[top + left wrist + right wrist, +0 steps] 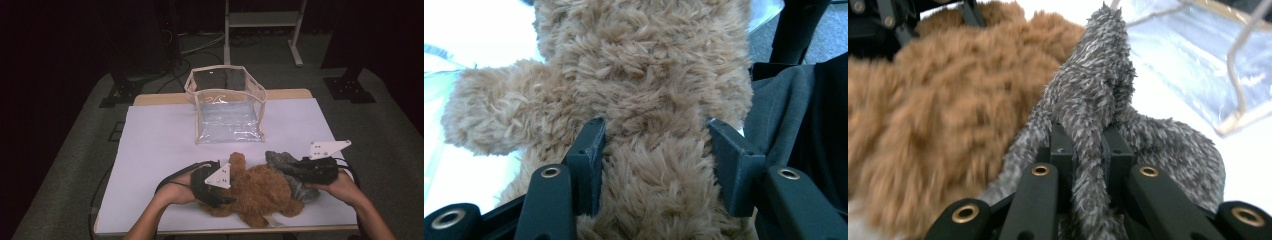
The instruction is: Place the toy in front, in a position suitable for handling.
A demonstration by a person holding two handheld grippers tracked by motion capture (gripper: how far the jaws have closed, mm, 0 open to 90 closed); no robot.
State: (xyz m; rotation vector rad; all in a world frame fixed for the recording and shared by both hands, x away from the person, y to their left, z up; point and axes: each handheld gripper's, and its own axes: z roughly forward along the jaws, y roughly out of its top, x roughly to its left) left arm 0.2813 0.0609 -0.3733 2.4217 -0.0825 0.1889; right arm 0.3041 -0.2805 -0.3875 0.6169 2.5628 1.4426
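shaggy brown bear (644,100) — spiky grey plush (1098,100) beside it

Brown plush bear (260,192) beside grey fuzzy cloth (287,165), both gripped

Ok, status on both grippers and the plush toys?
Left gripper clamped on brown teddy. Right gripper pinching grey furry piece. Clear bag open behind them, nothing blocking it.

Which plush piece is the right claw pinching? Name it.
The grey fuzzy plush, pinched in the right claw; the brown teddy beside it sits in the left claw.
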